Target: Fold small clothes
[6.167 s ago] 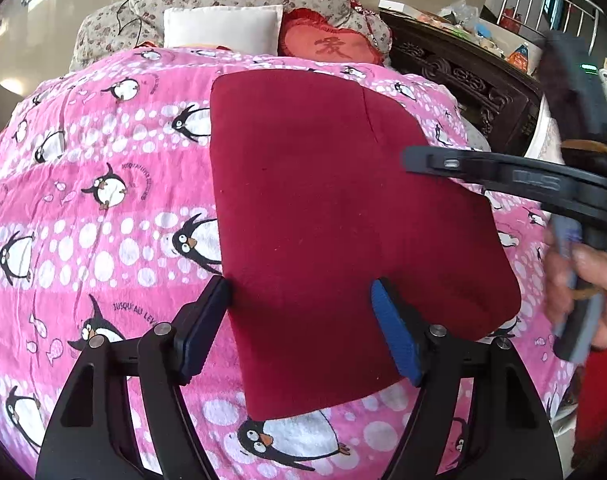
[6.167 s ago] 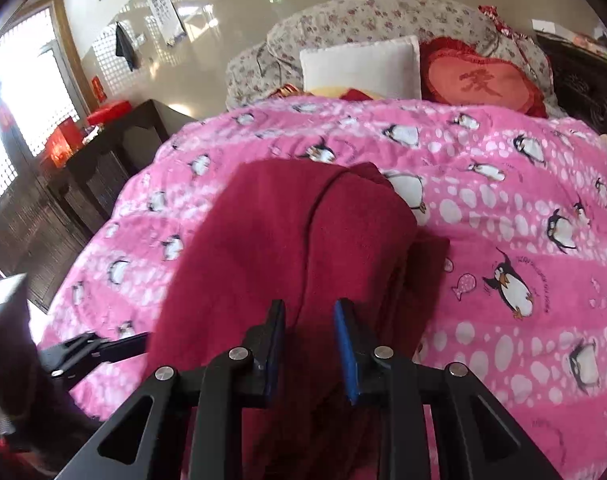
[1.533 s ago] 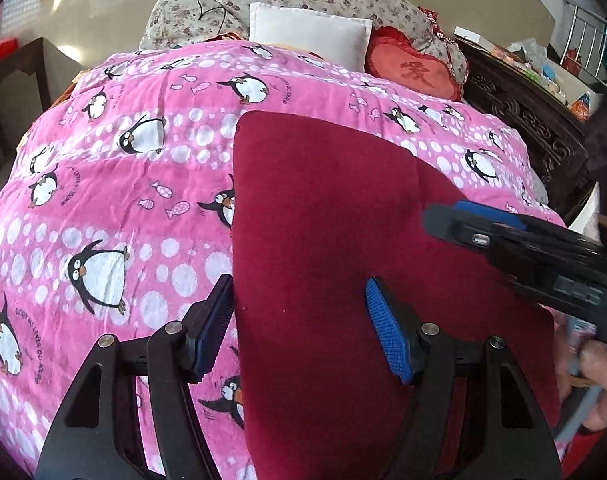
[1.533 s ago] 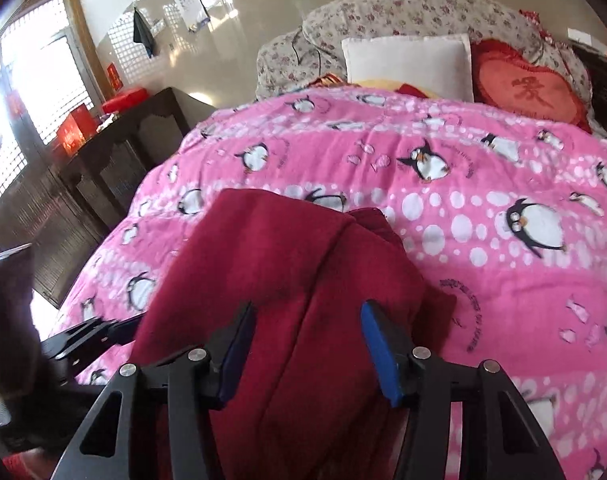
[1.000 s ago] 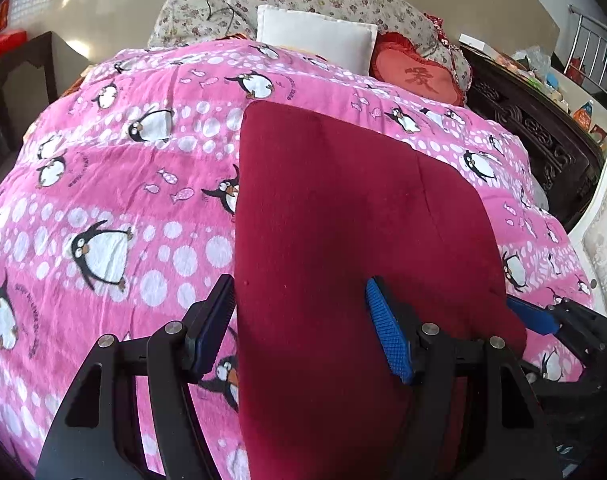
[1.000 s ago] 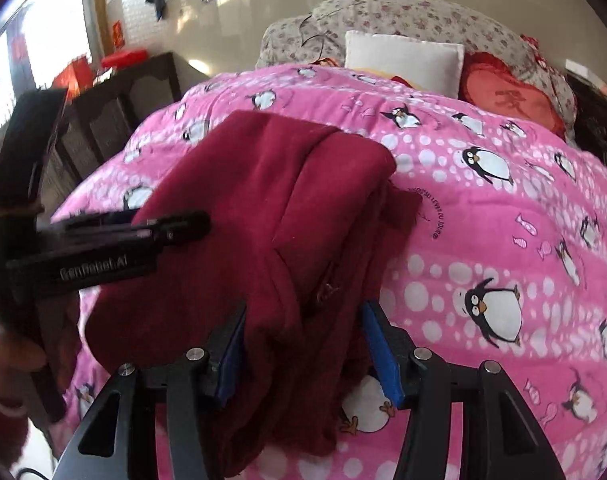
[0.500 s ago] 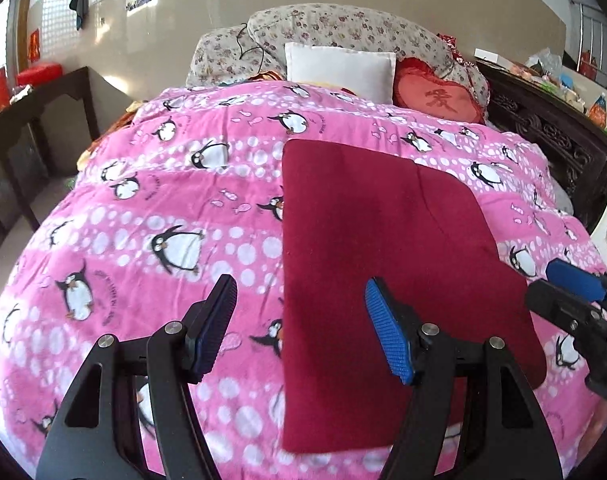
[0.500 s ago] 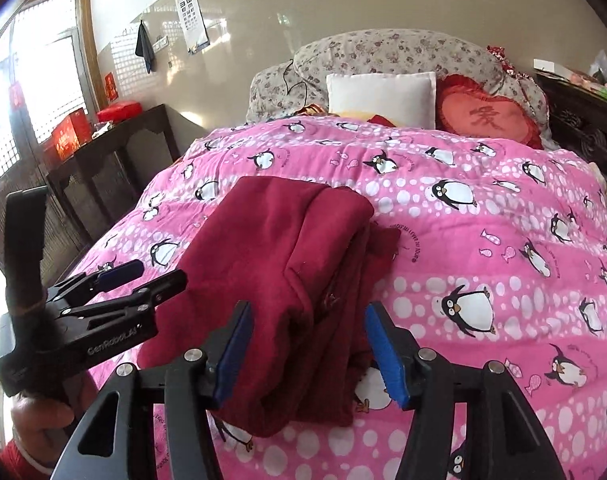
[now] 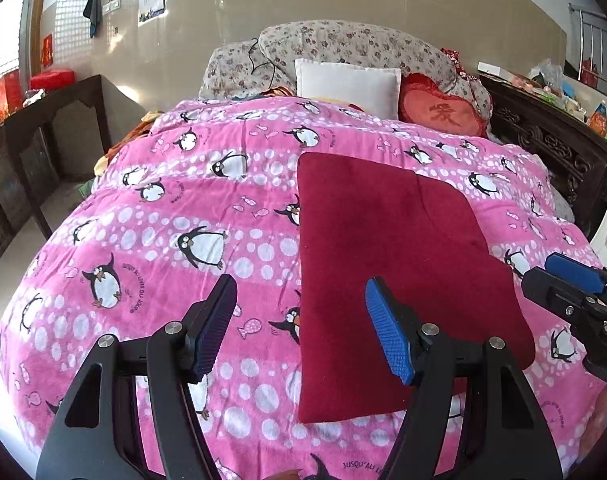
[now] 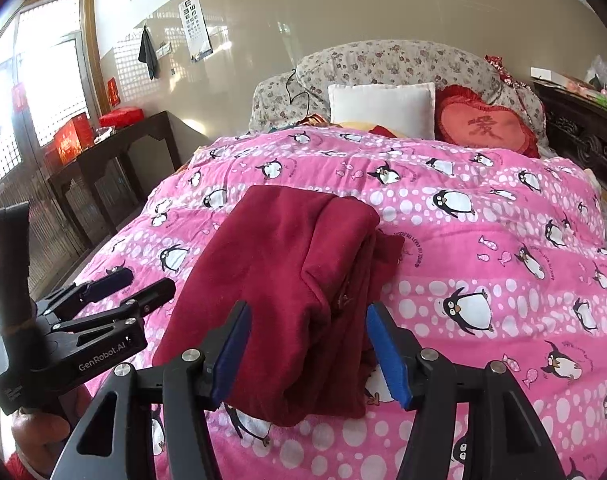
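A dark red fleece garment (image 9: 387, 256) lies folded into a flat rectangle on the pink penguin blanket (image 9: 175, 216). In the right wrist view the garment (image 10: 287, 272) shows stacked layers along its right edge. My left gripper (image 9: 303, 326) is open and empty, held above the garment's near left edge. My right gripper (image 10: 307, 348) is open and empty, held above the garment's near end. The left gripper also shows in the right wrist view (image 10: 119, 292), and the right gripper's fingers (image 9: 571, 280) show at the right edge of the left wrist view.
A white pillow (image 9: 347, 84), a red heart cushion (image 9: 443, 114) and a floral bolster (image 9: 343, 46) lie at the bed's head. A dark wooden side table (image 10: 115, 160) stands left of the bed. Carved dark furniture (image 9: 551, 136) stands on the right.
Both grippers have pulled back and up from the garment, so more of the bed shows. The right gripper, shut on the cloth 6 seconds ago, is open. The garment lies still.
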